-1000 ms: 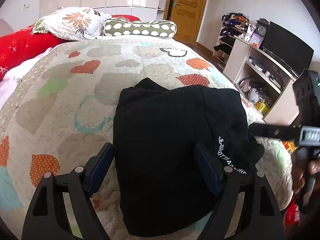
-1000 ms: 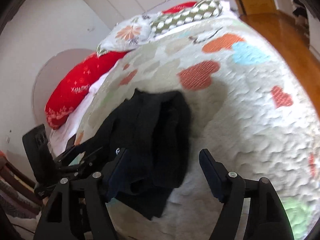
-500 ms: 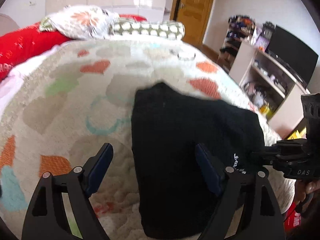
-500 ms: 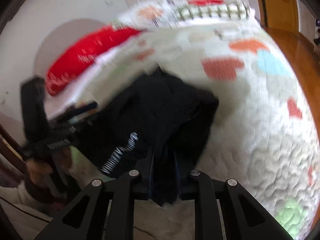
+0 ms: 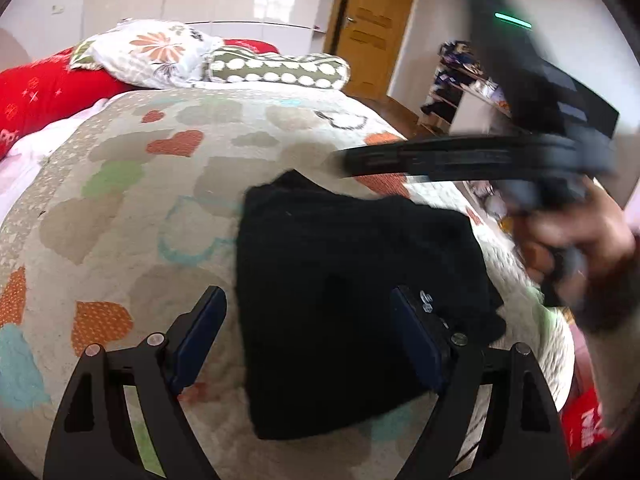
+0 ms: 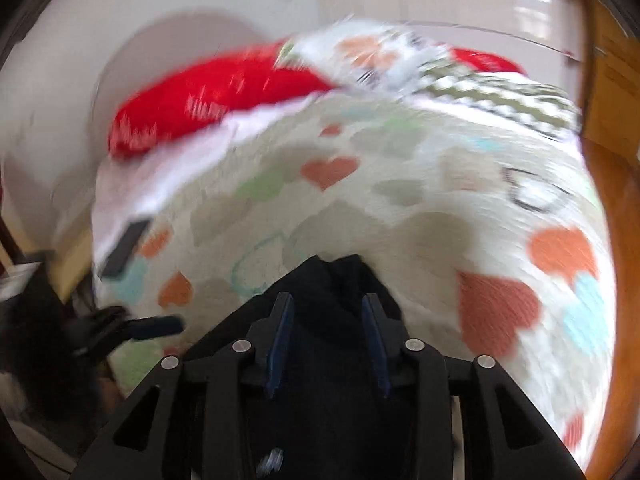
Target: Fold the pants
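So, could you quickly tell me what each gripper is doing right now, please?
Left gripper: open, fingers apart over the black pants, gripping nothing.
Right gripper: opening, fingers clear of the pants fabric between them.

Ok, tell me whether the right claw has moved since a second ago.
Yes. In the left wrist view the right claw has gone from low beside the shelves up and leftward over the black pants.
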A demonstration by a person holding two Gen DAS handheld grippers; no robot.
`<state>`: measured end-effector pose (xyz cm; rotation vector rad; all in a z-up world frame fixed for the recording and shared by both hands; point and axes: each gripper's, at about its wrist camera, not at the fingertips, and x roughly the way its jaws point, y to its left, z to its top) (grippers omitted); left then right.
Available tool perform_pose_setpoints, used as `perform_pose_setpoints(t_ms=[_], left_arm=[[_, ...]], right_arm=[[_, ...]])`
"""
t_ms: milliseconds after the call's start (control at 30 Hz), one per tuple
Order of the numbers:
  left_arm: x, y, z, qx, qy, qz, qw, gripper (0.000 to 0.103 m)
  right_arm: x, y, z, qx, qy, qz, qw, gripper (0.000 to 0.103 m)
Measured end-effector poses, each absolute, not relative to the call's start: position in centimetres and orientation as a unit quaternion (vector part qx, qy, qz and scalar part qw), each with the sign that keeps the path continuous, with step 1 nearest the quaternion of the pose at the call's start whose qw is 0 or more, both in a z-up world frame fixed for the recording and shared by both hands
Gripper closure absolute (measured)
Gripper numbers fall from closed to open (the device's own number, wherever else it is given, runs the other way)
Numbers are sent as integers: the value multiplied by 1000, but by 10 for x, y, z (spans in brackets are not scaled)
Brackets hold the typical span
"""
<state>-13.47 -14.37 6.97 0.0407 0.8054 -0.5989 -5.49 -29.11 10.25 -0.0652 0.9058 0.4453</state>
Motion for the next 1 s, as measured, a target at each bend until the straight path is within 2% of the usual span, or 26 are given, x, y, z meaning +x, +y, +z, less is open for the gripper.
perform_pose_setpoints(t_ms=[200,267,467,567,667,800,867,900,1000], left_arm=[[-136,-155,58,42,393,-290,872,19],[-133,-154,57,35,398,-292,869,19],[-121,-155,55,17,407,-286,868,18],[-120,-159,46,22,414,-281,865,15],[-121,-157,46,22,416,-285,863,15],[-118,-150,57,12,417,-291,861,15],[-116,-144,68,9,400,-282,872,15],[-114,-142,71,8,396,-281,874,15],[-103,-140,76,8,391,-266,881,15]], right_arm=[[-19,-267,45,-91,497,230,832,68],[-19,-267,43,-88,500,240,828,94],[-2,-264,64,-108,463,212,854,103],[9,-269,42,-89,480,194,851,103],[8,-286,52,-39,468,191,862,101],[-10,-319,86,-5,448,166,878,91],[-28,-332,99,7,435,164,886,75],[-40,-337,103,9,430,158,889,72],[-77,-340,106,14,424,161,891,70]])
